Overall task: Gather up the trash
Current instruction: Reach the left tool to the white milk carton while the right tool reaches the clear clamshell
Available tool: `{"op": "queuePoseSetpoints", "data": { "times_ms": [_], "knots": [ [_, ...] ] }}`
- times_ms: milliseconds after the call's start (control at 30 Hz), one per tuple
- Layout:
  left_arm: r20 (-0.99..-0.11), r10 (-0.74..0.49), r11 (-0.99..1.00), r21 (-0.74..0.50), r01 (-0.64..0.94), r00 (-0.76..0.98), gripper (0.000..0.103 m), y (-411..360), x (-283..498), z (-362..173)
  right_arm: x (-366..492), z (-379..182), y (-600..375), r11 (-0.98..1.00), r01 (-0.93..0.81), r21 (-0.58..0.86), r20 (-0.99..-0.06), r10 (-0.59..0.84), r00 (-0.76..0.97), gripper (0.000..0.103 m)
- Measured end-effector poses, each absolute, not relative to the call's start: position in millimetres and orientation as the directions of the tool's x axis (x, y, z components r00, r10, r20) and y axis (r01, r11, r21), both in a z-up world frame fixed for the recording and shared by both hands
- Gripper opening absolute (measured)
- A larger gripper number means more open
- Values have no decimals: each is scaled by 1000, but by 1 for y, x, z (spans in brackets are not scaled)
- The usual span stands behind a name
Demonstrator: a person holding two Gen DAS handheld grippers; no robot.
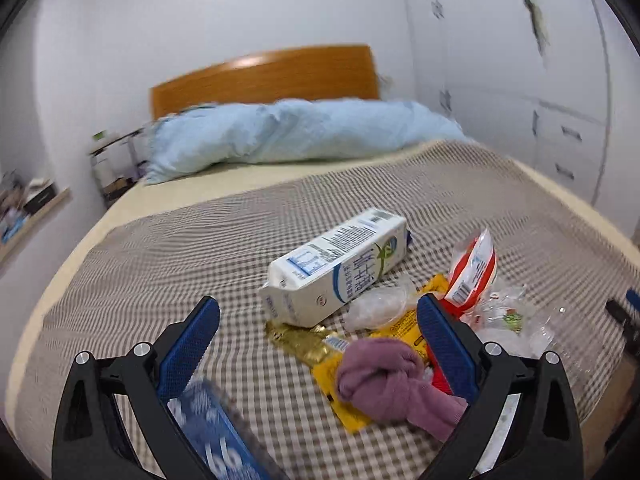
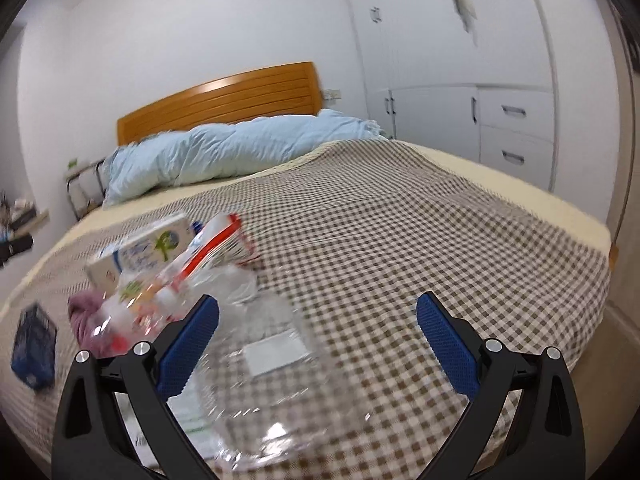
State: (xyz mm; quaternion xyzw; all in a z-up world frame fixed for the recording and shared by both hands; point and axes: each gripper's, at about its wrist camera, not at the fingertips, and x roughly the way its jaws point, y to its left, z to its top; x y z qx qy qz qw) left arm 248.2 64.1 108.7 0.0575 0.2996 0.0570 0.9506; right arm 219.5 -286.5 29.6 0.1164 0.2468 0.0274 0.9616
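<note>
Trash lies in a pile on the checked bedspread (image 1: 200, 240). A white milk carton (image 1: 340, 268) lies on its side, with a gold wrapper (image 1: 300, 338), a yellow wrapper (image 1: 340, 396), a red-and-white packet (image 1: 474, 272) and clear plastic (image 1: 508, 316) around it. A knotted purple cloth (image 1: 384, 376) rests on the yellow wrapper. My left gripper (image 1: 318, 312) hangs open just above the pile, a blurred blue packet (image 1: 216, 436) low between its fingers. My right gripper (image 2: 318, 312) is open over a clear plastic container (image 2: 272, 364). The carton (image 2: 148, 252) and red-and-white packet (image 2: 216, 248) lie to its left.
A light blue duvet (image 1: 296, 132) is bunched before the wooden headboard (image 1: 264, 76). White wardrobes with drawers (image 2: 512, 120) stand along the bed's right side. A shelf with clutter (image 1: 28, 204) and a small rack (image 1: 112, 160) are at the left. The bed's right edge (image 2: 580, 216) drops off.
</note>
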Motion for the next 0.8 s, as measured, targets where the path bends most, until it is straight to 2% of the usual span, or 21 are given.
{"op": "queuePoseSetpoints", "data": {
  "times_ms": [133,233,400,567,800],
  "knots": [
    [-669,132,974,225,30,732,96,70,303,96,239,19,-316,948,108,300,-497,59,866,95],
    [-757,69,962,222,157,649,96,74,342,81,248,10,-331,936,167,309,-525,21,851,95],
    [-830,70,922,265,281,553,96,75,404,58,260,6,-342,944,200,262,-535,-30,844,95],
    [-900,20,905,202,375,435,96,77,455,32,275,0,-346,946,223,236,-545,-61,836,95],
    [-941,-70,908,77,411,332,96,88,490,11,291,-6,-336,950,214,227,-557,-54,829,95]
  ]
}}
